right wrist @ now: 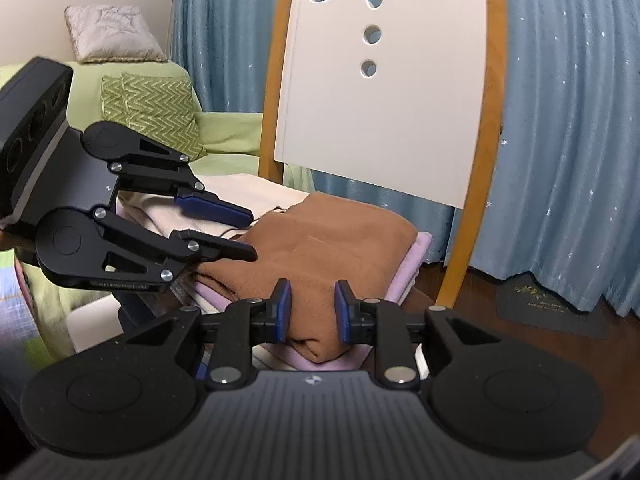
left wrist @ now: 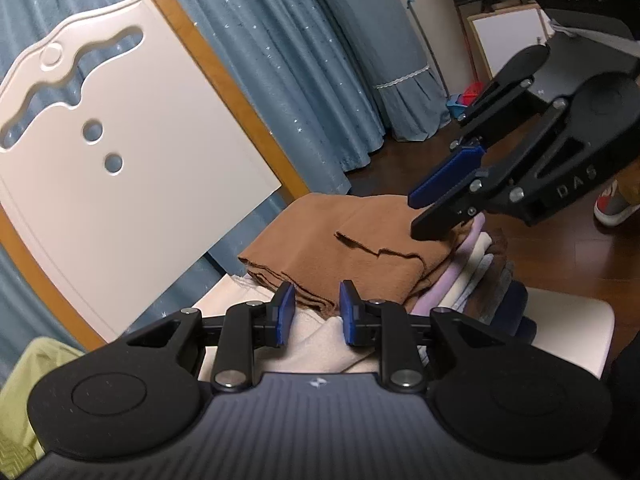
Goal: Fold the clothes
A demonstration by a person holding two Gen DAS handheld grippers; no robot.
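A folded brown garment (left wrist: 352, 240) (right wrist: 328, 248) lies on top of a stack of folded clothes (left wrist: 476, 276) on a chair seat (left wrist: 568, 320). My left gripper (left wrist: 317, 312) (right wrist: 252, 236) is open and empty, its fingertips just above the near edge of the brown garment. My right gripper (right wrist: 310, 310) (left wrist: 416, 216) is open and empty, hovering over the other edge of the brown garment; its jaws stand on either side of the fold's corner without closing on it.
The white chair back with an orange frame (left wrist: 132, 152) (right wrist: 384, 92) stands right behind the stack. Blue starry curtains (left wrist: 300, 60) (right wrist: 568, 120) hang behind. A green-covered sofa (right wrist: 160, 112) with a cushion (right wrist: 108, 32) is to one side. Dark wood floor (left wrist: 560, 256) lies beyond the chair.
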